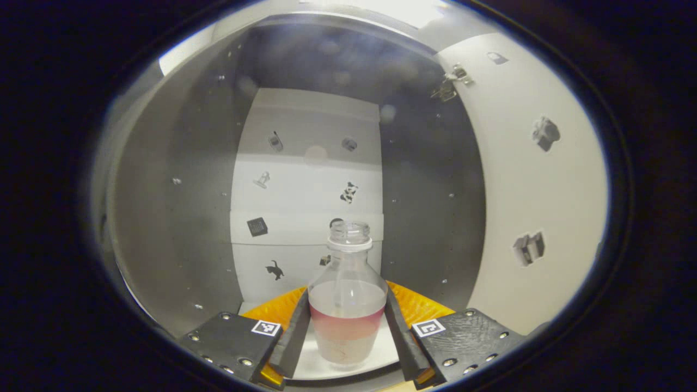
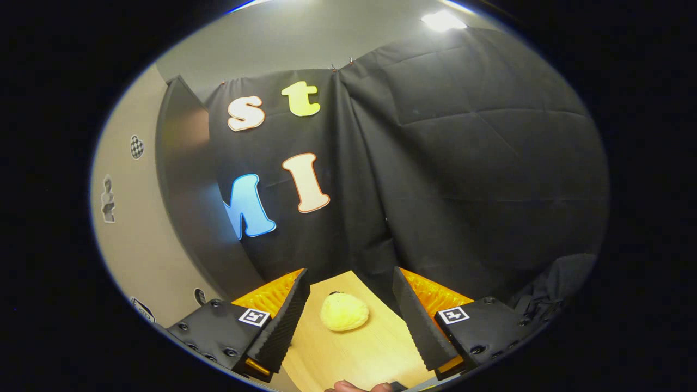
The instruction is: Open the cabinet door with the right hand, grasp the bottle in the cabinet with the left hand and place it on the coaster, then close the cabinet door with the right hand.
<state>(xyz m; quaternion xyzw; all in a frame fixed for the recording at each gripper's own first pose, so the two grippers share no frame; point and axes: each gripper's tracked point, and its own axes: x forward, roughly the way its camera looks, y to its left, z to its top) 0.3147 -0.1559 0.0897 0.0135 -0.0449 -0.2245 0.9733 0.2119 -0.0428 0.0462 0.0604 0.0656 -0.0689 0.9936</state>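
In the left gripper view a clear bottle (image 1: 347, 305), uncapped, with a reddish band around its lower half, stands upright on the white cabinet floor (image 1: 313, 365). My left gripper (image 1: 348, 340) reaches into the cabinet and its two fingers lie against the bottle's widest part on either side. The open cabinet door (image 1: 536, 185), white with small stickers, swings out on the right. In the right gripper view my right gripper (image 2: 348, 321) is open above a wooden table (image 2: 354, 354), holding nothing. The door's white face (image 2: 136, 245) is at its left.
The cabinet's grey side walls (image 1: 185, 218) close in on both sides of the bottle, and a white back panel (image 1: 305, 185) with stickers is behind it. A soft yellow lump (image 2: 343, 312) lies on the table between my right fingers. A person's fingertip (image 2: 348, 386) shows at the bottom edge.
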